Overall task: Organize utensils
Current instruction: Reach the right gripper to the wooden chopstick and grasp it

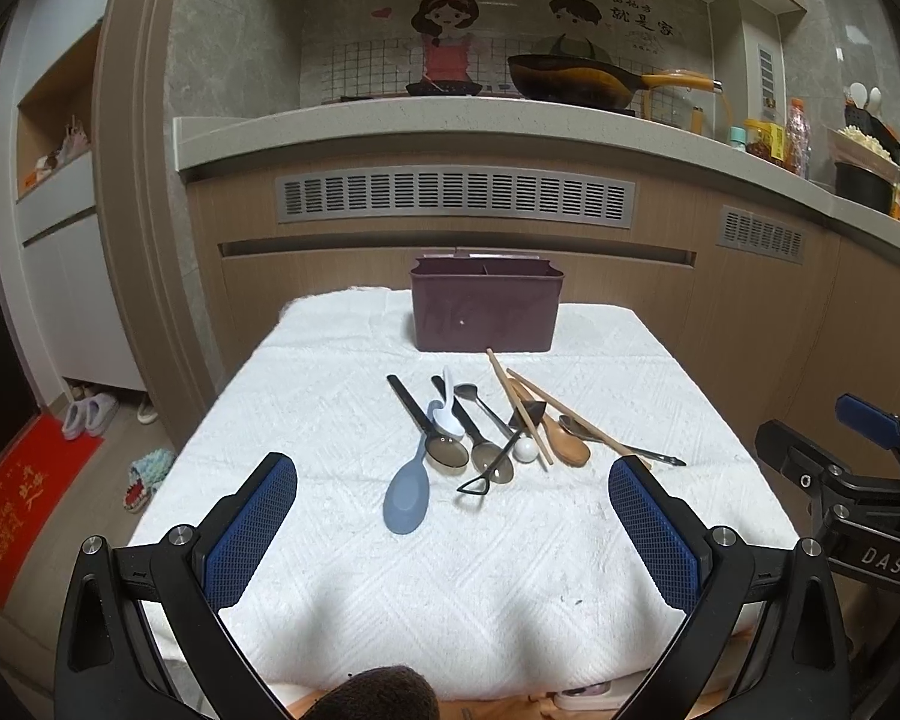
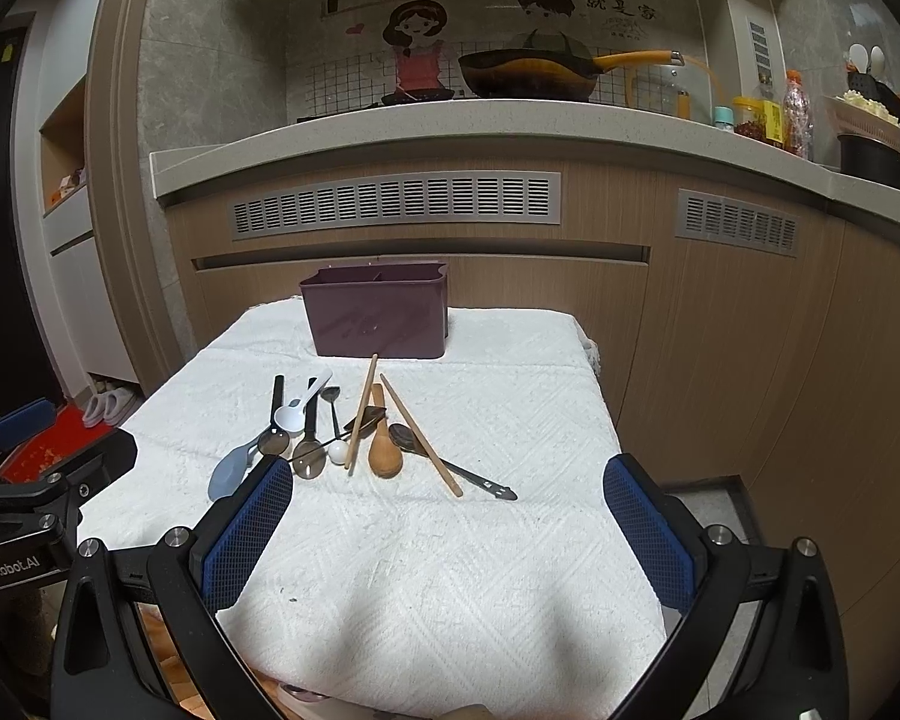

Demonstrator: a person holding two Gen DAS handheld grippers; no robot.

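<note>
A dark purple divided utensil holder (image 1: 486, 312) (image 2: 378, 315) stands at the far end of a white towel-covered table (image 1: 330, 570) (image 2: 510, 570). A pile of utensils lies in front of it: a blue-grey spoon (image 1: 407, 495) (image 2: 227, 474), a white spoon (image 1: 450, 414) (image 2: 291, 417), metal spoons (image 1: 447, 453) (image 2: 307, 456), wooden chopsticks (image 1: 519, 405) (image 2: 421, 443) and a wooden spoon (image 1: 567, 444) (image 2: 385, 456). My left gripper (image 1: 453, 531) is open and empty, short of the pile. My right gripper (image 2: 447, 531) is open and empty, to the right of the left one.
A kitchen counter (image 1: 390, 126) with a wok (image 1: 570, 81) runs behind the table, with cabinet fronts below. Slippers (image 1: 90, 414) and a red mat (image 1: 24, 504) lie on the floor to the left. The table drops off at its right edge (image 2: 606, 420).
</note>
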